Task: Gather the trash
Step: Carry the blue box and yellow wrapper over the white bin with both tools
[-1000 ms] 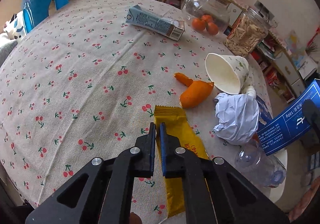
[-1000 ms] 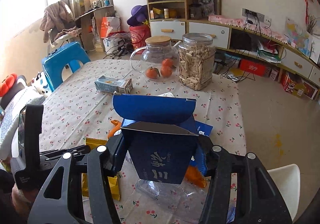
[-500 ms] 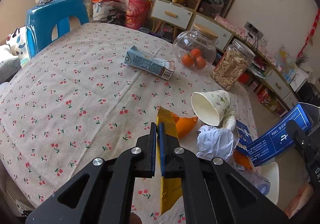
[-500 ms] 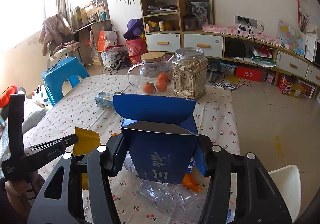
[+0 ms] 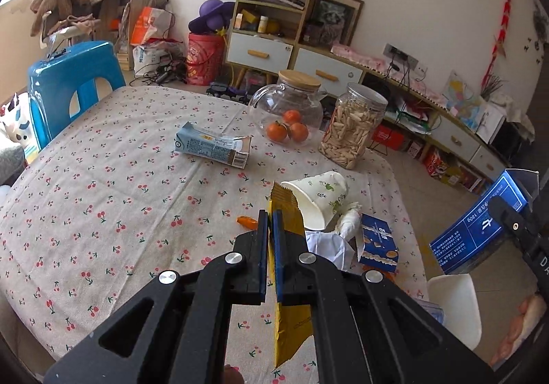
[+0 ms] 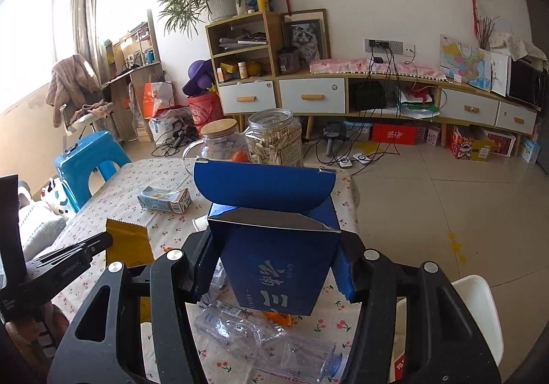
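Left wrist | left gripper (image 5: 271,223) jaws clamp yellow wrapper (image 5: 291,322) | right gripper (image 6: 274,267) jaws grip open blue carton (image 6: 278,267) | glass jar (image 5: 286,109): oranges (image 5: 288,128)

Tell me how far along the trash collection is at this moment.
Nothing visibly binned yet. In hand: the left hand-held gripper pinches a yellow wrapper; the right hand-held gripper grips an open blue carton. Left on the table: milk carton, paper cup, crumpled tissue, plastic bottle, orange peel.

Three oranges (image 5: 287,128) in jar, two jars (image 5: 351,128), one cup (image 5: 319,197), perhaps two cartons (image 5: 212,145)
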Available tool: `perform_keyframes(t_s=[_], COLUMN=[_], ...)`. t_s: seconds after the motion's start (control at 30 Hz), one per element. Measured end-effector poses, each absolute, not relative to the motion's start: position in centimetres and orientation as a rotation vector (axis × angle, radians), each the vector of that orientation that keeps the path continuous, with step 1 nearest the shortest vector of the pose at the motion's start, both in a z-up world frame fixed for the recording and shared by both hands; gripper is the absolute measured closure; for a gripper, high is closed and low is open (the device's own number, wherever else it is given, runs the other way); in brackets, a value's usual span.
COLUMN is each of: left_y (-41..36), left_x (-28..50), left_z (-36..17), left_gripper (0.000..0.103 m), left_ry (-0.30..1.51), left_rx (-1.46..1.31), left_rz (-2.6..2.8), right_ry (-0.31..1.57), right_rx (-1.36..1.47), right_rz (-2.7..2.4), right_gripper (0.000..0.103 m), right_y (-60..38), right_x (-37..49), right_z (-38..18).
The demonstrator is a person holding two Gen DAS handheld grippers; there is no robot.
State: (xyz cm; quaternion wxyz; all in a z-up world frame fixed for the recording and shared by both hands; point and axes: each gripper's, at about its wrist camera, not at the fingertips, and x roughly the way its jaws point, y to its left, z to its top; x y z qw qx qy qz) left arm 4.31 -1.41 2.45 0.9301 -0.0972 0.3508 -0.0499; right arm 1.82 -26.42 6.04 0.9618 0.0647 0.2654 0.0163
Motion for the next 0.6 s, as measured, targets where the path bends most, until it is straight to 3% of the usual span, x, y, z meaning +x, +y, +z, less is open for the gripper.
perform_keyframes(t_s=[0.6], left_y=[-10.2], left_x=[3.5], left_z=[3.8], left_gripper=[0.100], left_ry=[0.742], left_rx=[-0.169], left_rz=[-0.283], right_ry=[0.603], right_rx=[0.248], right_rz=[-0.305], right_gripper=[0.050], right_y=[-38.3], right_x=[-2.7], right_z=[4.0])
